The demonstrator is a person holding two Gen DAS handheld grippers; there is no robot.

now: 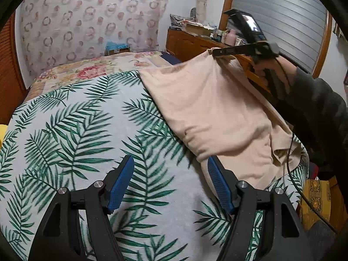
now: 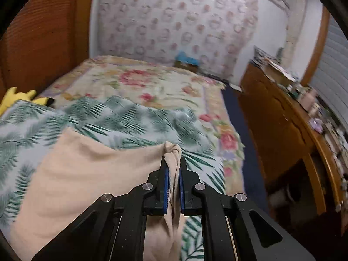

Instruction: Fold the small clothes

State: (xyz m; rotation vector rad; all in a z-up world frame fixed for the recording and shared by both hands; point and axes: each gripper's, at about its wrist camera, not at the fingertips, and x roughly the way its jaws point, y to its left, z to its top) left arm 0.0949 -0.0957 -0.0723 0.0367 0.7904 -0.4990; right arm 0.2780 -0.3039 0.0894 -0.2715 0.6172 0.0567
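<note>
A beige garment (image 1: 217, 113) lies on the right side of the palm-leaf sheet (image 1: 87, 130). My right gripper (image 2: 173, 163) is shut on a bunched corner of the beige garment (image 2: 87, 174) and holds it lifted above the bed. It also shows in the left wrist view (image 1: 217, 52), high at the right, with the cloth hanging from it. My left gripper (image 1: 169, 163) is open and empty just above the sheet, its right finger (image 1: 219, 182) beside the garment's near edge.
A floral bedspread (image 2: 152, 82) covers the far part of the bed. A wooden dresser (image 2: 282, 119) with clutter runs along the right. A yellow plush toy (image 2: 19, 97) lies at the left. A wooden headboard (image 2: 43, 32) stands at the far left.
</note>
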